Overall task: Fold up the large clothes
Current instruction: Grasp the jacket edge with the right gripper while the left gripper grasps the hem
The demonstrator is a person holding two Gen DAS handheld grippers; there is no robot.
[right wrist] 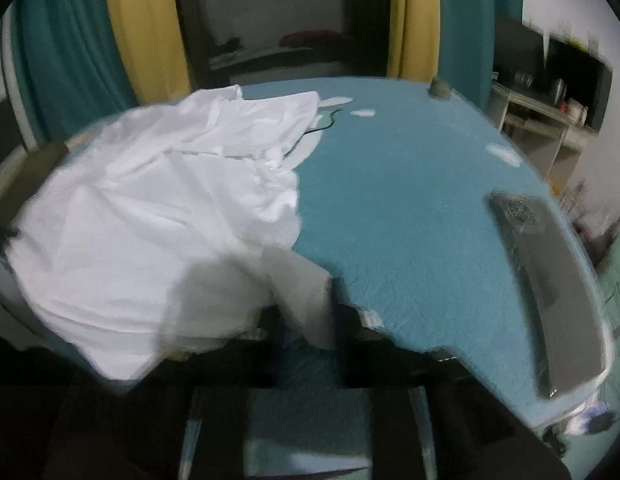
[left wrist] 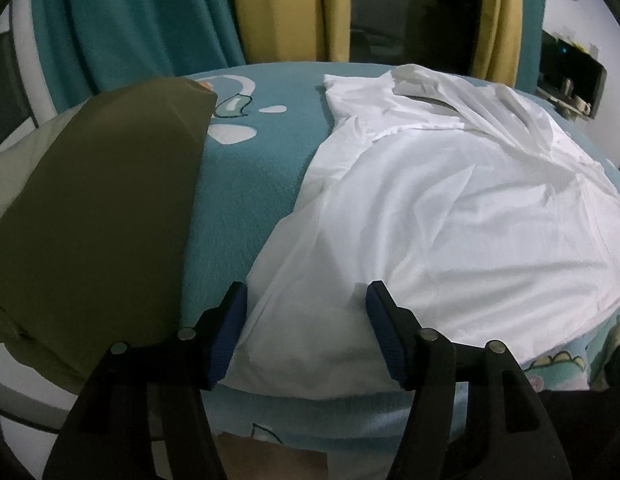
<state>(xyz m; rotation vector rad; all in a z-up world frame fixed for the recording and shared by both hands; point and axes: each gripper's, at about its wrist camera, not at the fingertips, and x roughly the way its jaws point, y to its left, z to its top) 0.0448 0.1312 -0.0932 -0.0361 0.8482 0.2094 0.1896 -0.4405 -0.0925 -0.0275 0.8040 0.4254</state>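
Left wrist view: a white shirt [left wrist: 450, 208] lies spread and rumpled on a teal blanket [left wrist: 237, 200] that covers the table, its hem at the near edge and its collar toward the far edge. The left gripper [left wrist: 305, 332] stands released, its blue pads on either side of the shirt's near left corner, not pressing it. To the left on the blanket lies an olive garment [left wrist: 97, 208], well apart from the shirt. Teal and yellow curtains [left wrist: 149, 16] hang behind the far edge. In the right wrist view, blurred, the right gripper [right wrist: 305, 336] is clenched on the shirt's near right corner [right wrist: 305, 300]. A grey flat object [right wrist: 550, 280] rests near the right edge.
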